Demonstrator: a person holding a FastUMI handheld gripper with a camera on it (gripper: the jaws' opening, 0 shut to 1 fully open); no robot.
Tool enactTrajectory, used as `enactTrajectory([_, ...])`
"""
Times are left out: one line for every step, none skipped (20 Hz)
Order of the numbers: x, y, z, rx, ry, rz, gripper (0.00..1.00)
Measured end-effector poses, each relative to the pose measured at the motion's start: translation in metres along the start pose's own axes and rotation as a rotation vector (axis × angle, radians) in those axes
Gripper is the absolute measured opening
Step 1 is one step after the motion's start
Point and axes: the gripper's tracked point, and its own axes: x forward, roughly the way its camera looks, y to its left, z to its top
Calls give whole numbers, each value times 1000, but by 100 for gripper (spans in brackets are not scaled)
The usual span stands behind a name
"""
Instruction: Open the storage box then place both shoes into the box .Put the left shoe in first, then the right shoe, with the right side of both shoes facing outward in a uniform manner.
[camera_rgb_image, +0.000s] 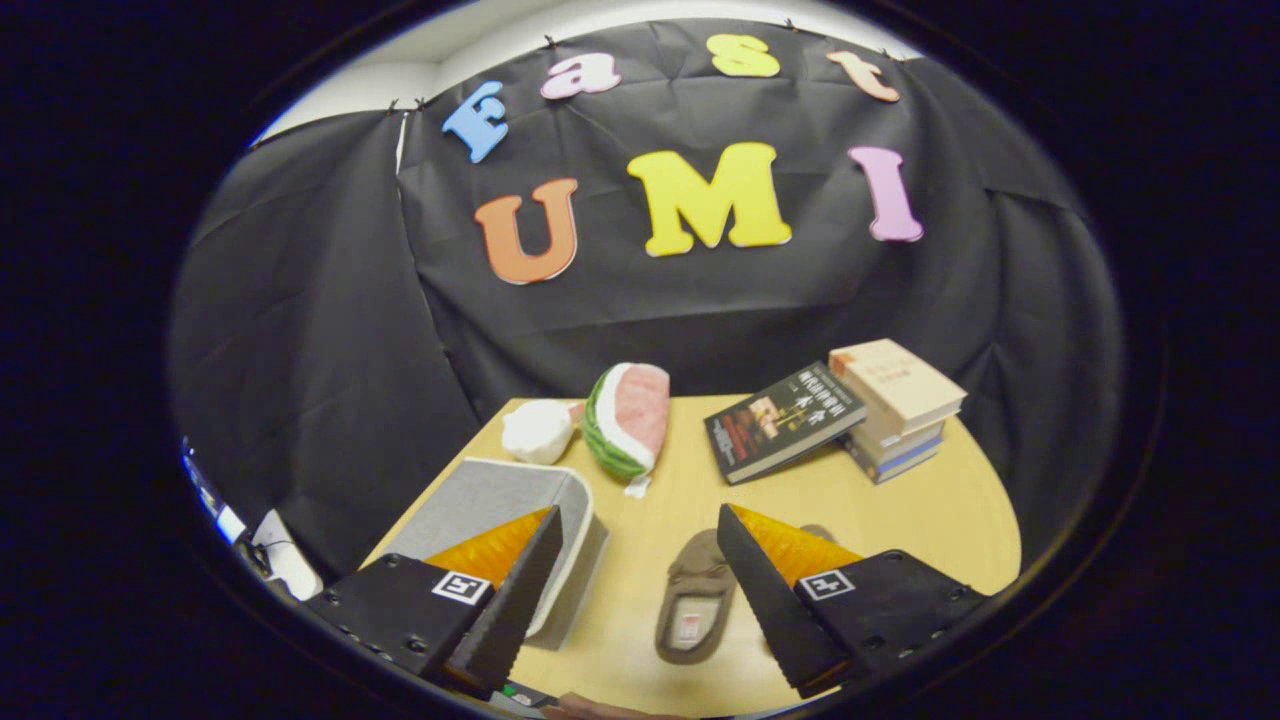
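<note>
The tongs (630, 590) hang apart, gripping nothing, above the tabletop (930, 510). The grey storage box (500, 500) sits closed at near left, a brown shoe (695, 600) beside it. Grabbing that shoe before opening the lid would spoil the order.

A watermelon-slice plush (627, 418) is lying at the far side of the wooden table (930, 510), near the middle. A white soft toy (537, 430) is sitting just to its left, touching it. To the right, a dark-covered book (782, 421) is leaning tilted against a stack of books (898, 408), which is resting at the far right of the table. Black cloth is hanging behind as the wall.
</note>
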Motion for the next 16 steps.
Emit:
enactTrajectory([11,11,-9,1,30,28,96])
enactTrajectory([21,22,-17,-1,61,58,96])
enactTrajectory([31,31,-25,0,91,80,96])
enactTrajectory([41,35,-31,9,118,96,96])
enactTrajectory([50,39,-37,18,142,107,96])
enactTrajectory([60,45,-41,26,159,120,96])
enactTrajectory([70,48,-44,40,176,133,96])
enactTrajectory([77,49,-49,62,200,142,96])
enactTrajectory([84,52,-51,87,219,156,96])
enactTrajectory([90,51,-57,103,246,153,96])
enactTrajectory([95,52,-61,121,266,157,96])
enactTrajectory([99,55,-63,142,286,173,96])
enactTrajectory([104,58,-67,160,299,173,96])
enactTrajectory([107,58,-72,171,316,175,96])
enactTrajectory([109,60,-76,188,328,187,96])
enactTrajectory([111,62,-76,206,331,199,97])
